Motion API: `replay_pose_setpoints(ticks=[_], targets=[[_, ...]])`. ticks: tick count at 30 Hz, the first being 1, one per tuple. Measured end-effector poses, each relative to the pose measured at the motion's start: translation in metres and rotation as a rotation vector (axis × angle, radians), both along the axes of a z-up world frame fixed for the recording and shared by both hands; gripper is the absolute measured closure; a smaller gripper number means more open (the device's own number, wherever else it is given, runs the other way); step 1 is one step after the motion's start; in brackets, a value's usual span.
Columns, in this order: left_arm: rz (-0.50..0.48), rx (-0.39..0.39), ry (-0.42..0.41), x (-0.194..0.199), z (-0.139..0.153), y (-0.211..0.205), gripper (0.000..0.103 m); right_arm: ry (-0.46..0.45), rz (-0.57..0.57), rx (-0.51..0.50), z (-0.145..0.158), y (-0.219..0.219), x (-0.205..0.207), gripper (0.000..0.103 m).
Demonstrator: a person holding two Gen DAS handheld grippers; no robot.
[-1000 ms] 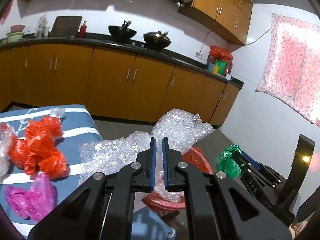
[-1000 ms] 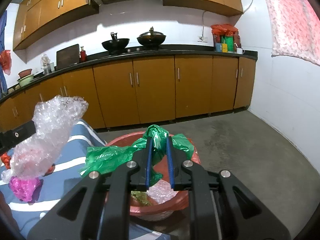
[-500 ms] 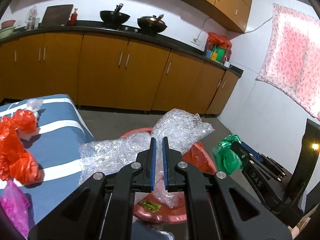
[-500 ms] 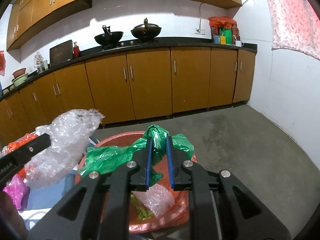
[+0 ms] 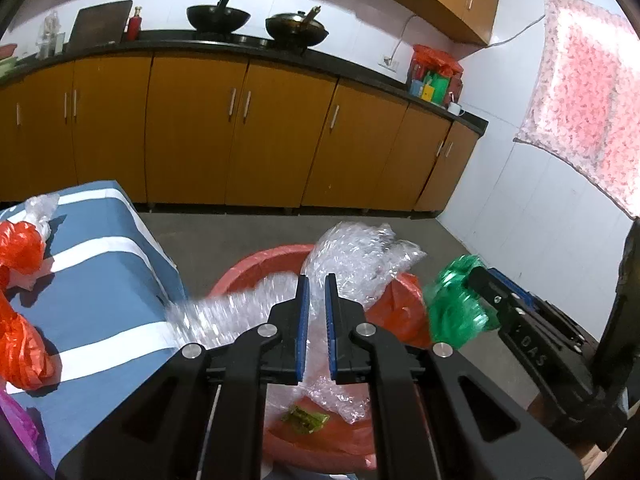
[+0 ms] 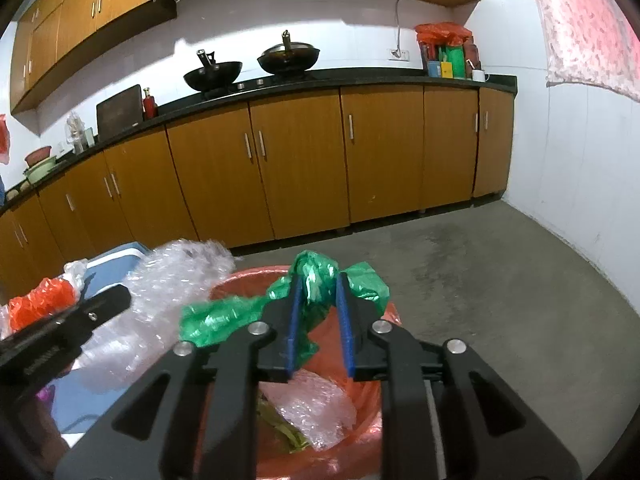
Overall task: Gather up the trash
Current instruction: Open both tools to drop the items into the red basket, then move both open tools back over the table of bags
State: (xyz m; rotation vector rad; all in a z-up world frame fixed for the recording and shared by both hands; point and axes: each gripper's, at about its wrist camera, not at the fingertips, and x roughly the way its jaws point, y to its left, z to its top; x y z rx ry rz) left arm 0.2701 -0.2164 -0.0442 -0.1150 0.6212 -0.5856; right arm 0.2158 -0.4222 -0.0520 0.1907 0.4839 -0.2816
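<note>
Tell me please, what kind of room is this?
Most likely a home kitchen. A long black counter runs over wooden cabinets, and two woks sit on a stove there. In front, a red basin lined with a bag takes the trash.

Both wrist views over red basin (image 5: 256, 264)

At frame centre, the right gripper (image 6: 317, 322) is pinching a green plastic bag (image 6: 320, 280) above the red basin (image 6: 360, 412), which is holding bubble wrap (image 6: 316, 404).
</note>
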Motion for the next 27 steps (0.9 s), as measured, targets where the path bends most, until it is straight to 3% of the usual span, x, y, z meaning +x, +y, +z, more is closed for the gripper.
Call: replay_pose_setpoints(ticks=[1, 3, 4, 10, 17, 22, 27], targets=[[0.001, 0.0, 0.007, 0.002, -0.001, 0.0, 0.089, -0.004, 0.002, 0.0, 0.0, 0.0, -0.001, 0.075], [0.009, -0.002, 0.019, 0.003, -0.004, 0.003, 0.067, -0.009, 0.01, -0.002, 0.002, 0.002, -0.002, 0.07], [0.016, -0.003, 0.02, 0.003, -0.004, 0.004, 0.065, -0.011, 0.013, -0.005, 0.003, 0.003, -0.003, 0.069], [0.07, -0.008, 0.01, 0.0, 0.004, 0.027, 0.064, -0.03, 0.006, -0.019, 0.013, 0.003, -0.013, 0.065], [0.174, -0.003, -0.058, -0.024, 0.027, 0.078, 0.06, -0.064, 0.017, -0.023, 0.034, 0.012, -0.025, 0.06], [0.279, 0.036, -0.116, -0.056, 0.036, 0.129, 0.056, -0.08, 0.102, -0.012, 0.044, 0.046, -0.031, 0.059], [0.451, 0.088, -0.165, -0.092, 0.036, 0.2, 0.051, -0.063, 0.235, 0.017, 0.04, 0.102, -0.035, 0.058]])
